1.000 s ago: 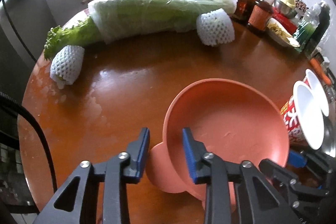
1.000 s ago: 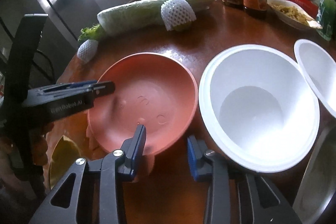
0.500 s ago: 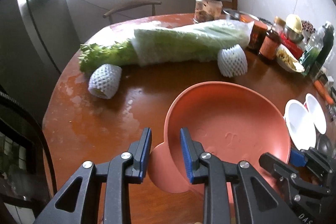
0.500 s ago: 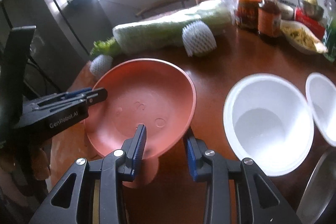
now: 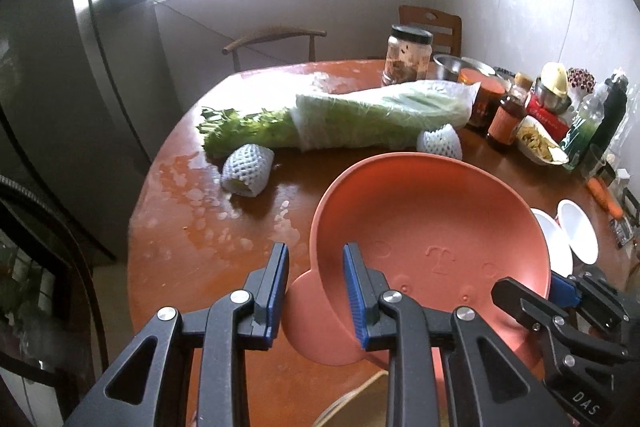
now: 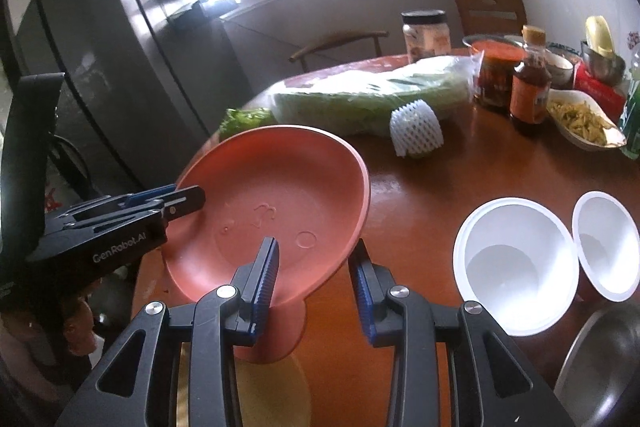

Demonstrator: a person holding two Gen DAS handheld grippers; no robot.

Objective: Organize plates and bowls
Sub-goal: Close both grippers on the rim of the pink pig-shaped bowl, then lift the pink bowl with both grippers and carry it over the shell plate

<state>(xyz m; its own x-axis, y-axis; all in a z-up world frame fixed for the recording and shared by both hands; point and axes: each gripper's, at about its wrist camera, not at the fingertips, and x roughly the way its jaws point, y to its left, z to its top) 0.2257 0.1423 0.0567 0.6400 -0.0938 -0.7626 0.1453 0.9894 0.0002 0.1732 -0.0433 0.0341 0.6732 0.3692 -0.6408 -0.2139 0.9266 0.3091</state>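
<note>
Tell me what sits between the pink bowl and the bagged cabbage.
A white foam-netted fruit lies between the pink bowl and the bagged cabbage, close against the cabbage; otherwise bare table. Clearest in the right wrist view.

Matt terracotta plastic bowl [image 5: 432, 227], glossy wooden table [image 5: 224, 247], shiny steel bowl [image 6: 604, 367]

Two black hand-held grippers

Left gripper [image 5: 316, 291] and right gripper [image 6: 314, 281] match: black skeletal arms with triangular cut-outs, silver screws, blue ribbed pads [image 5: 354, 297]. White "GenRobot.AI" lettering marks the left one's side.
</note>
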